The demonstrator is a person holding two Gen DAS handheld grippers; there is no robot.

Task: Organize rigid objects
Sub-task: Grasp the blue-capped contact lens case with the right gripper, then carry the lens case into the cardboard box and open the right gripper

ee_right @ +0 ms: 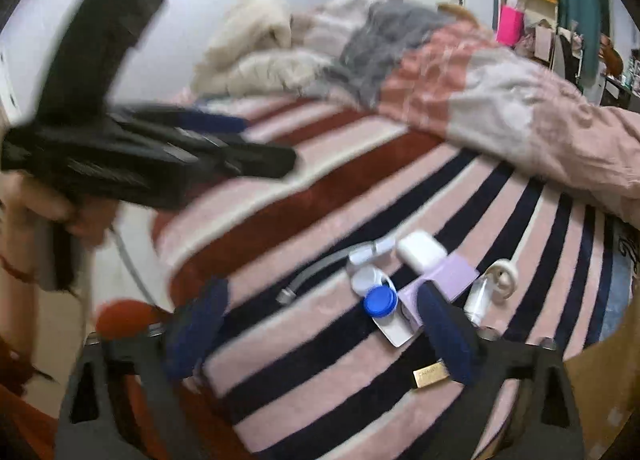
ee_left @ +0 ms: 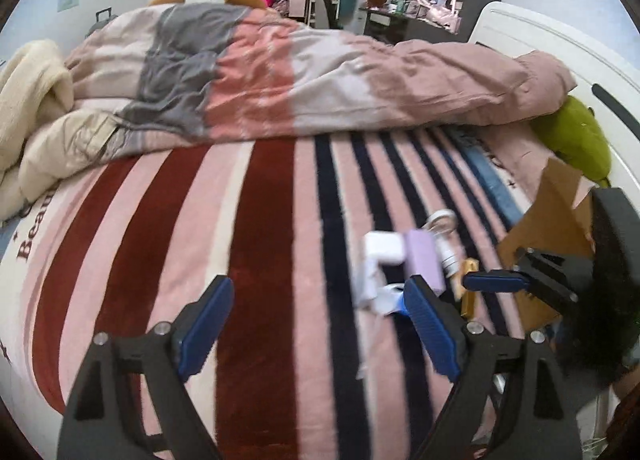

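**Both grippers hanging spread above the striped bed, small objects clustered nearby**

In the left wrist view, the left gripper is hovering with its blue-padded fingers spread wide and nothing between them, low in the frame over the striped blanket on the bed. Right of centre, a cluster of small rigid things is lying on the blanket: a white case, a lilac box touching it, a clear bottle just behind, and a gold-coloured piece beside them (motion blur is hiding finer detail). The right gripper is reaching in from the right edge; only one blue pad is showing here, in front of a cardboard box. A rumpled pink and grey duvet is filling the upper half, with a green plush at the right.

In the right wrist view, the right gripper is also standing open, empty, its fingers framing the lower middle of the picture. Between and just beyond them, the cluster is sitting on the blanket: a blue-capped lens case, the white case, the lilac box, the clear bottle next to a white ring, and the gold piece near the right finger. The left gripper is crossing the upper left, held in a hand, blurred.
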